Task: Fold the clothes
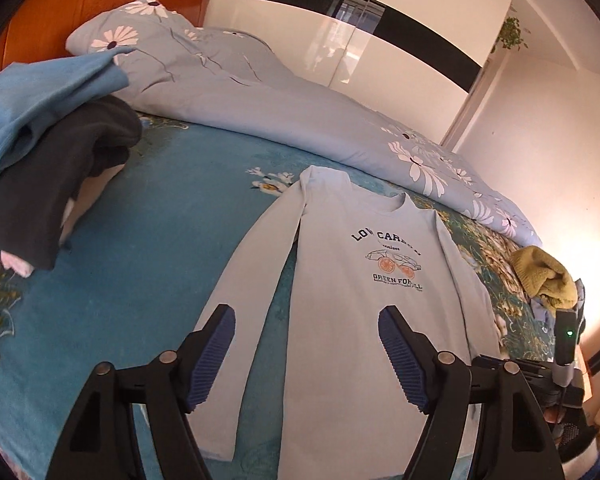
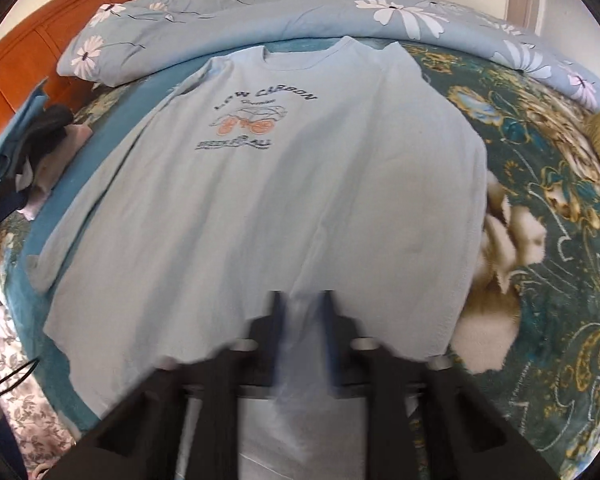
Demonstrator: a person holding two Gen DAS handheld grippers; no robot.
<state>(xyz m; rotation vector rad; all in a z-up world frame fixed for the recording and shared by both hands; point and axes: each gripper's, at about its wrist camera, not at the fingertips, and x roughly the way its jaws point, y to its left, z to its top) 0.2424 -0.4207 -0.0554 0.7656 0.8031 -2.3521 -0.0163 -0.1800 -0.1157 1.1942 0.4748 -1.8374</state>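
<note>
A pale blue long-sleeved shirt (image 1: 356,280) with a "LOW CARBON" print lies flat, front up, on the bed; it also shows in the right wrist view (image 2: 284,184). My left gripper (image 1: 306,314) is open and empty, hovering above the shirt's lower left part, with its left sleeve between the fingers' line of sight. My right gripper (image 2: 302,300) is shut on a pinch of the shirt's lower hem, and the cloth rises in a ridge between the blue pads. The view there is motion-blurred.
A teal floral bedspread (image 1: 148,216) covers the bed. A rolled grey-blue flowered quilt (image 1: 228,80) lies along the far side. A pile of blue and dark clothes (image 1: 40,148) sits at the left. A yellow-green garment (image 1: 544,276) lies at the right edge. A wooden headboard (image 1: 100,0) stands behind.
</note>
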